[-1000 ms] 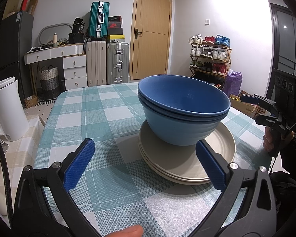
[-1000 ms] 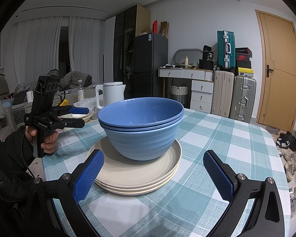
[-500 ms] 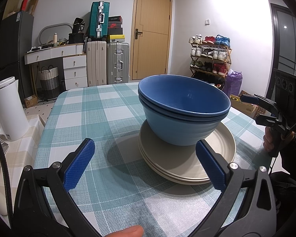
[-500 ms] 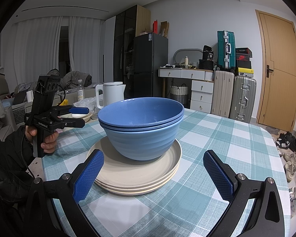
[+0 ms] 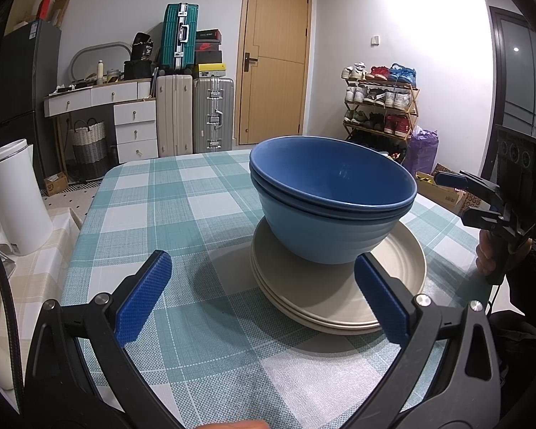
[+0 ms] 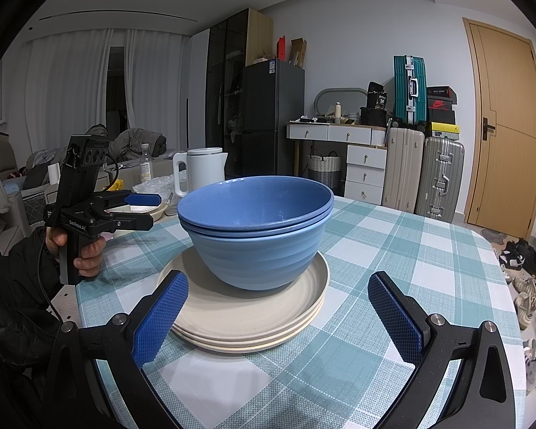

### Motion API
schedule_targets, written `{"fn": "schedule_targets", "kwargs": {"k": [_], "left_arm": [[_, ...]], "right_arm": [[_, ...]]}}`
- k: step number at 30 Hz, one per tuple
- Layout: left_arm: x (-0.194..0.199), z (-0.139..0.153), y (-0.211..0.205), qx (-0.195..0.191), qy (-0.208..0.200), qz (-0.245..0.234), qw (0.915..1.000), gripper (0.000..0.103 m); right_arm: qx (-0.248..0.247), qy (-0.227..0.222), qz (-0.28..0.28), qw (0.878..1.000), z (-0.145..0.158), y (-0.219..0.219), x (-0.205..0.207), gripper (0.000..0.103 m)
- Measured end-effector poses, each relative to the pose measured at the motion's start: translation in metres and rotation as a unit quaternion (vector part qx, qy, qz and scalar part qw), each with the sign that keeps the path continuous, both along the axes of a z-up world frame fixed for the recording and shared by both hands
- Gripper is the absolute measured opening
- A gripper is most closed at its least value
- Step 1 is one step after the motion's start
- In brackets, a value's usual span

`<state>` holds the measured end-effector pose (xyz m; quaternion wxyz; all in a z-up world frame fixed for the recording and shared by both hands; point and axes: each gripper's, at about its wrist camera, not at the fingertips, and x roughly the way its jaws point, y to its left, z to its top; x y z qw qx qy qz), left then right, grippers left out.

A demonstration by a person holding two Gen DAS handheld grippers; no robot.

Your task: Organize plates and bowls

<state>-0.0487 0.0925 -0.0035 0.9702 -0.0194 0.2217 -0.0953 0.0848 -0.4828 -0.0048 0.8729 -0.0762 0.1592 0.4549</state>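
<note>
Two nested blue bowls (image 5: 330,200) (image 6: 257,236) sit on a stack of cream plates (image 5: 343,296) (image 6: 246,314) in the middle of the checked table. My left gripper (image 5: 264,293) stands open in front of the stack, touching nothing. From the other side my right gripper (image 6: 278,316) is open too, its blue pads level with the plates' near rim and holding nothing. Each gripper also shows in the other's view, held by a hand: the right gripper (image 5: 457,193) at the far right edge, the left gripper (image 6: 139,209) at the left.
A teal and white checked cloth (image 5: 168,214) covers the table. A white kettle (image 5: 16,196) (image 6: 200,169) stands on a side counter to the left, with a cream dish (image 6: 150,211) near it. Suitcases (image 5: 193,107), a drawer unit and a shoe rack (image 5: 378,100) line the far walls.
</note>
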Motion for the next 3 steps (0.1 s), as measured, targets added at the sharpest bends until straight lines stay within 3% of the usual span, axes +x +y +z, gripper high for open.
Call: {"fn": "schedule_targets", "kwargs": {"k": [3], "left_arm": [[0.0006, -0.0004, -0.0009, -0.001, 0.0, 0.0, 1.0, 0.102]], "right_arm": [[0.0, 0.0, 0.0, 1.0, 0.0, 0.0, 0.0001, 0.103]]}}
